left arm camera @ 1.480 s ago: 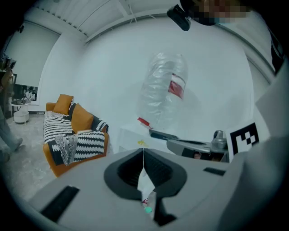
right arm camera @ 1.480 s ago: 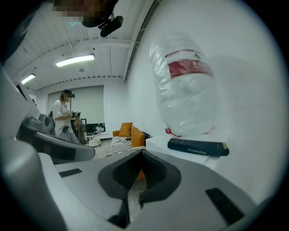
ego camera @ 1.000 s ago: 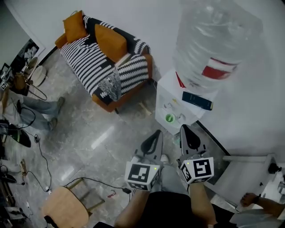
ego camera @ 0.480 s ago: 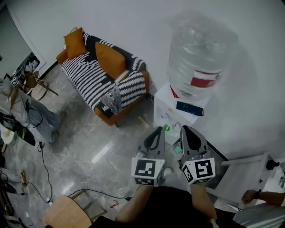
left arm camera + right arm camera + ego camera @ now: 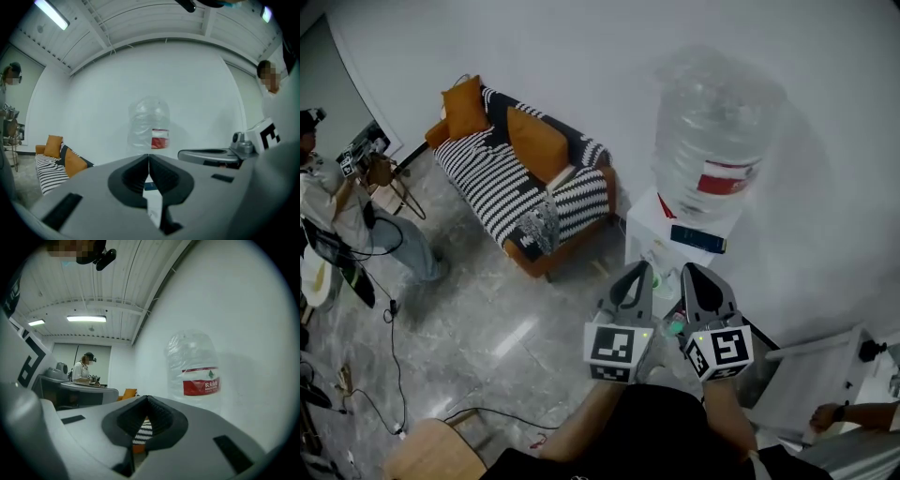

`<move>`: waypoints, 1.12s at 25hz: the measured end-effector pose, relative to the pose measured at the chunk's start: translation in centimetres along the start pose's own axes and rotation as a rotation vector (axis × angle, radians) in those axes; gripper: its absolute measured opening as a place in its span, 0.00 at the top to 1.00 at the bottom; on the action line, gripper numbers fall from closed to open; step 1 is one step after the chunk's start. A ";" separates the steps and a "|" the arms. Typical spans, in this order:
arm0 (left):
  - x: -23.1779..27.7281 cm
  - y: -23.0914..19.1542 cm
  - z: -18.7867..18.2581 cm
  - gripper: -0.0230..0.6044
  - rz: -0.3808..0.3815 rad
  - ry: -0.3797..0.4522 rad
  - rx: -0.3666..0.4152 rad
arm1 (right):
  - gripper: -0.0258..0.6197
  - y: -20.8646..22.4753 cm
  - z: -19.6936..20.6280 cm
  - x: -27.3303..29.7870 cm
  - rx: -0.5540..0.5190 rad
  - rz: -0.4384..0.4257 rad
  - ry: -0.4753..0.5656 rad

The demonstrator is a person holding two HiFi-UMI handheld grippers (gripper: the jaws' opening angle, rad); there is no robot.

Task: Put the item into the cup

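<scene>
Grey plastic jaws of the left gripper (image 5: 634,281) and right gripper (image 5: 697,279) sit pressed together, empty, just before the clear water bottle (image 5: 712,141) on its white dispenser (image 5: 649,234). Neither item nor cup shows; reaching closed, they'd likely knock things.

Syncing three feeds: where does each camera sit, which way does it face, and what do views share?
Head view: on the person's head, facing steeply down at sofa and water bottle; shows forearms, left gripper, right gripper.
Left gripper view: rides the left gripper, looks along its shut jaws at the water bottle; right gripper at right.
Right gripper view: rides the right gripper, looks along shut jaws past the water bottle; left gripper at left.
Shared: all show the water bottle.
</scene>
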State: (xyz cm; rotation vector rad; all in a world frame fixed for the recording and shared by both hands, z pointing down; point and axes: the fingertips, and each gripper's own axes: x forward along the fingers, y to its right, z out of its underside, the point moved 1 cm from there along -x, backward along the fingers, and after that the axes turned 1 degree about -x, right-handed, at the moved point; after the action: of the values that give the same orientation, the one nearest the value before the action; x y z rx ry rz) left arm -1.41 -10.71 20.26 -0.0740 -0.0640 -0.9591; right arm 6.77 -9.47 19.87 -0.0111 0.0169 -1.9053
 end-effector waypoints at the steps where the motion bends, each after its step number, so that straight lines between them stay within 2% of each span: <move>1: 0.0 -0.1 -0.1 0.94 -0.001 0.003 0.004 | 0.94 -0.1 0.0 0.2 0.000 -0.004 0.002; 11: 0.7 -0.1 -0.4 0.94 -0.007 0.010 0.032 | 0.94 -1.0 -0.4 1.4 -0.018 -0.054 0.007; 28: 2.0 -0.5 -0.6 0.94 -0.004 0.027 0.043 | 0.94 -0.1 -0.5 2.3 -0.036 -0.044 0.012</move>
State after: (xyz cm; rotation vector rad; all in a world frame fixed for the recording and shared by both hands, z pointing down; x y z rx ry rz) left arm -0.69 -12.68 19.85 -0.0216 -0.0598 -0.9620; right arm 5.89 -11.55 19.42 -0.0246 0.0593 -1.9489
